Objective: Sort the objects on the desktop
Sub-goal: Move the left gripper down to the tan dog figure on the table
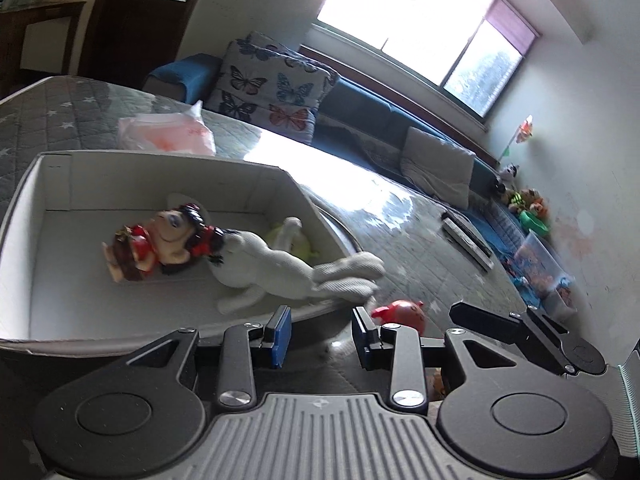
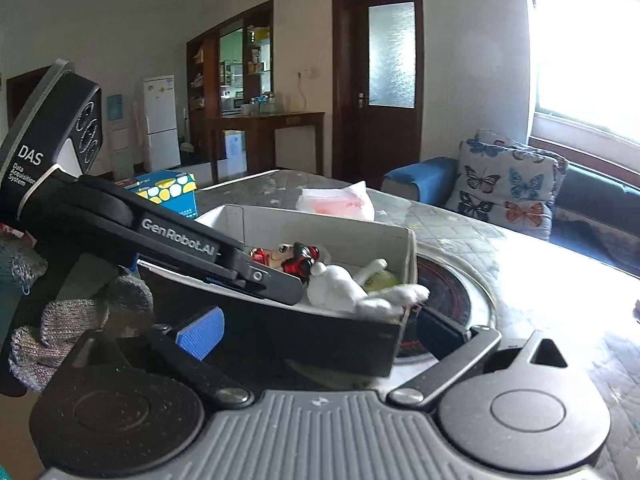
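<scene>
Box (image 1: pixel 160 184), white inside and dark outside, stands on the quilted table (image 1: pixel 420 248) ahead of both grippers and holds a white cloth doll (image 1: pixel 256 264) with a dark-haired, red-trimmed head, lying on its side with its legs draped over the box's near rim; a pale green object (image 1: pixel 294 244) lies partly hidden beyond the doll's body. Left gripper (image 1: pixel 320 336): jaws partly apart, blue pads facing each other, nothing between them; the box rim and the doll's legs lie just beyond the fingertips, and a small red toy (image 1: pixel 404 312) sits on the table just ahead of the right-hand finger. Right gripper (image 2: pixel 320 332): jaws spread wide and empty, the near wall of the box seen in the gap between them, ahead of the fingertips. In the right wrist view the body of the left gripper crosses above the left-hand blue pad (image 2: pixel 200 332), carried by a hand in a grey knitted glove (image 2: pixel 60 332). A pink-and-white plastic bag (image 1: pixel 168 132) lies on the table beyond the far side of the box.
</scene>
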Demonstrator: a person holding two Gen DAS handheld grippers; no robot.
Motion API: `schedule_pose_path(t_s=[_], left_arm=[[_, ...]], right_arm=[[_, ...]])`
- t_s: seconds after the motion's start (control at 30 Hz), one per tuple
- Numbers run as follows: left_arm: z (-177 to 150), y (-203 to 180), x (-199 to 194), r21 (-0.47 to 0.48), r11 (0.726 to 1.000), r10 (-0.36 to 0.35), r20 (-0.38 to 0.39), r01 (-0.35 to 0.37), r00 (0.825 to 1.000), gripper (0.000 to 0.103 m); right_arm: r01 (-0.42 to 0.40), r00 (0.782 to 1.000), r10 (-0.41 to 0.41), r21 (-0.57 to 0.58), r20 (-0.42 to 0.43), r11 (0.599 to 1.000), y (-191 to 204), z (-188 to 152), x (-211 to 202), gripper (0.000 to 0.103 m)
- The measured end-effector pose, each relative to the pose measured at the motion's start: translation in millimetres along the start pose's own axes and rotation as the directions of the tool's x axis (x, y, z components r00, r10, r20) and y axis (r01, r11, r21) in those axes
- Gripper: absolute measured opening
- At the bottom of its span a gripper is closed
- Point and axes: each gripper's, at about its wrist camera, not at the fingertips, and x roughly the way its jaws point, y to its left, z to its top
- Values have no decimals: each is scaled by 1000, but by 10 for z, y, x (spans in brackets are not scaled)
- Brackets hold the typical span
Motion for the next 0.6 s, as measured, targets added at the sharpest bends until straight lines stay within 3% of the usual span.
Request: schedule_pose_path(t_s=[0.3,0.6], left_arm=[[-190,-293,179,64,997,-30,-69,35,997,36],[-345,-526,341,99,992,-62,-127,74,990,36]], right_arm=[[41,999,-41,30,2,999,-90,-215,-283,103],[161,987,-159,90,-31,983,-350,-486,-491,103]])
